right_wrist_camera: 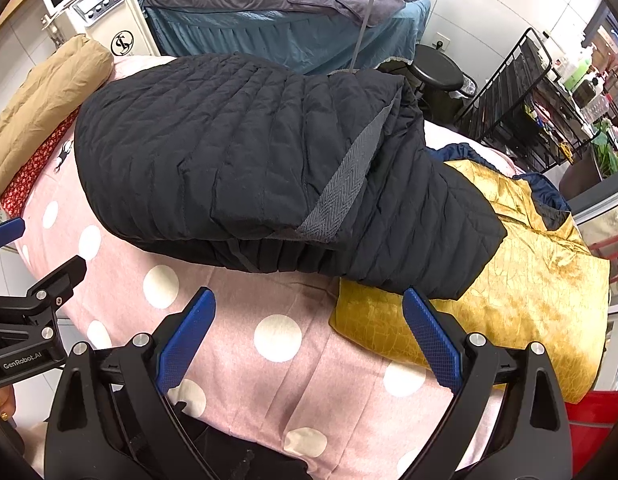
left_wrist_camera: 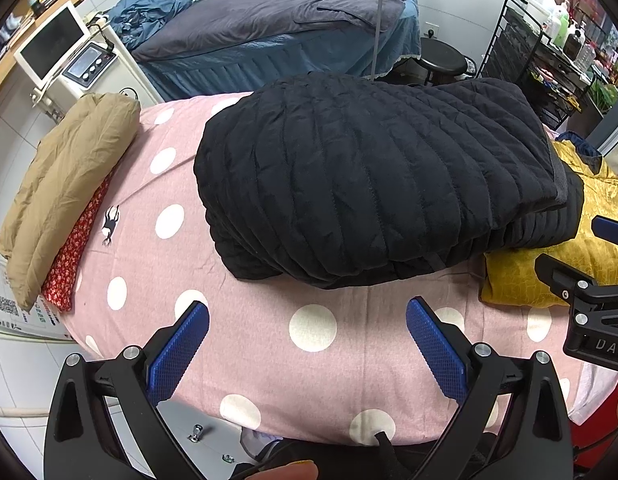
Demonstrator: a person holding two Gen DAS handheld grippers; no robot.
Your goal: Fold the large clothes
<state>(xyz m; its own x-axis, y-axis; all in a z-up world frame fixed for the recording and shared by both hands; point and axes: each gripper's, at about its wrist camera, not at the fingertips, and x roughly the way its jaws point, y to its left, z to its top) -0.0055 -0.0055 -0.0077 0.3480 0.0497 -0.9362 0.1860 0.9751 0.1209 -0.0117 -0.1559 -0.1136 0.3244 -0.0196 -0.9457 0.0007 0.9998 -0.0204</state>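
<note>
Left wrist view: jacket folded on the bed

I see the black jacket [left_wrist_camera: 369, 176] lying folded on the polka-dot bed [left_wrist_camera: 269, 360], its right edge overlapping a yellow garment [right_wrist_camera: 509, 272]. My left hand-held gripper [left_wrist_camera: 307, 322] and right hand-held gripper [right_wrist_camera: 309, 306] hover before it, fingers apart, holding nothing.

Black claws [left_wrist_camera: 307, 312] [right_wrist_camera: 309, 304] – blue textured pads [left_wrist_camera: 177, 352], silver screws ("GenRobot.AI" lettering).
</note>
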